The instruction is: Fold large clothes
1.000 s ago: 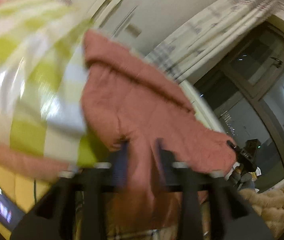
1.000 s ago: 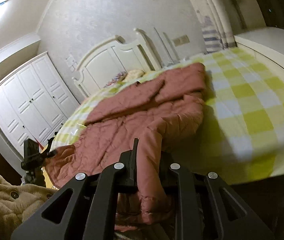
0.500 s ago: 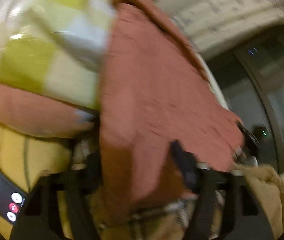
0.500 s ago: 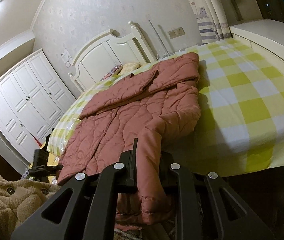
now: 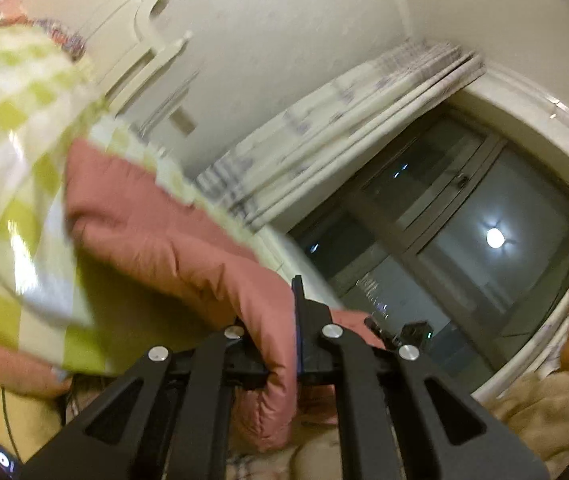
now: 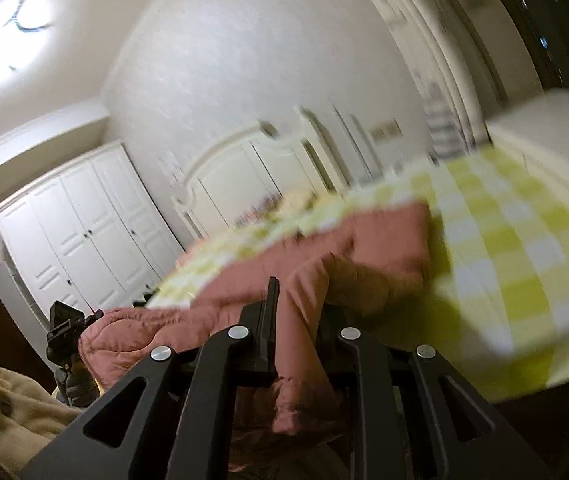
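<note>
Bedroom walls in cream ring a bed (image 6: pixel 524 264) spread with a yellow-and-white checked sheet, and both views are smeared by blur.

Nearest in the left wrist view, the left gripper (image 5: pixel 284 344) is clamped on a fold of a quilted pink coat (image 5: pixel 172 240); the cloth is pinched between the jaws and hangs in a loop below them. Beige fleece clothing (image 5: pixel 544 412) of the person fills the lower right corner. From the grip, the coat runs up and left across the checked sheet. Just past the gripper's right side, a small black device (image 5: pixel 412 330) shows, too small to make out. Beyond lie a striped curtain (image 5: pixel 344 132) and a dark window (image 5: pixel 464 248) with a round light reflected in it.

In the right wrist view, the right gripper (image 6: pixel 296 336) is likewise closed on the coat (image 6: pixel 364 248), a narrow sleeve-like strip passing between its jaws and bunching beneath them. Beige fleece (image 6: pixel 8 404) sits at the lower left. The rest of the coat spreads away over the bed, one end hanging off the near left edge beside a black camera on a stand (image 6: pixel 66 328). Farther back stand a white headboard (image 6: pixel 244 176) and a white wardrobe (image 6: pixel 84 224). A ceiling lamp (image 6: pixel 0 36) glows at upper left.
</note>
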A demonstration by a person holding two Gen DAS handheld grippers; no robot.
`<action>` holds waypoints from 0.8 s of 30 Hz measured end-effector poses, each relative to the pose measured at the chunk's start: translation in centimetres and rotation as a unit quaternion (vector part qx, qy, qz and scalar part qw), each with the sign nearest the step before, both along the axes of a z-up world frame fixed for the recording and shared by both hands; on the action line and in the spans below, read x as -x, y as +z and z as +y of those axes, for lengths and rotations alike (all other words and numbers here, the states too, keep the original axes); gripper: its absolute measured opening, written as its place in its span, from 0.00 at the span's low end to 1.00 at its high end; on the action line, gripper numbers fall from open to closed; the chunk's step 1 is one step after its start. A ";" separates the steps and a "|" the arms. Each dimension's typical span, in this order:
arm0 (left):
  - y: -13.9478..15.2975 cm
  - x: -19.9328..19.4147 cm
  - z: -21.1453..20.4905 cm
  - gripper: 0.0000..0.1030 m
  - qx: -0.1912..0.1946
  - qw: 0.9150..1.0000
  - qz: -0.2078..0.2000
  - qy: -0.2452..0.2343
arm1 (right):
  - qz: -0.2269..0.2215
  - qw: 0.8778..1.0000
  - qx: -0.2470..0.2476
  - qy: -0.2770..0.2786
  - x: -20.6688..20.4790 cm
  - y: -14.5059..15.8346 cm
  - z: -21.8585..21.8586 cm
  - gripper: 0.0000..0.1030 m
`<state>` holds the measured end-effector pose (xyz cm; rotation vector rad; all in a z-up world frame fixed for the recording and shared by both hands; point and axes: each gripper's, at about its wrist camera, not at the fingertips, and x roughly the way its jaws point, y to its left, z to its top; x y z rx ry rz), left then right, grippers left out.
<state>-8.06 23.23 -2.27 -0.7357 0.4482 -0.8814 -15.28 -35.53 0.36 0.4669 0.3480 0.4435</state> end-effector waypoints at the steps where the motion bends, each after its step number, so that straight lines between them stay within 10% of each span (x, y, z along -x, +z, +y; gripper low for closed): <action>1: 0.7 -0.1 0.6 0.07 0.009 1.000 -0.005 0.008 | -0.010 1.000 0.003 -0.001 0.0 0.8 0.1 0.18; 7: 3.6 -7.0 2.1 0.08 0.092 0.995 0.025 0.042 | -0.019 1.000 0.012 -0.015 -6.4 4.7 0.5 0.18; 12: 5.6 -19.6 0.9 0.11 0.031 0.991 0.077 0.108 | 0.069 0.996 0.018 -0.059 -21.6 5.4 0.1 0.18; 17: -1.0 -33.8 -1.0 0.38 -0.016 0.958 0.231 0.169 | 0.217 0.969 -0.009 -0.122 -35.1 -1.9 -1.9 0.24; 20: -6.6 -36.6 -1.1 0.52 -0.015 0.938 0.289 0.191 | 0.278 0.950 -0.078 -0.116 -37.8 -7.9 -2.9 0.49; 24: -7.7 -35.7 -1.1 0.58 -0.012 0.948 0.247 0.202 | 0.225 0.959 -0.142 -0.094 -36.9 -10.4 -4.1 0.82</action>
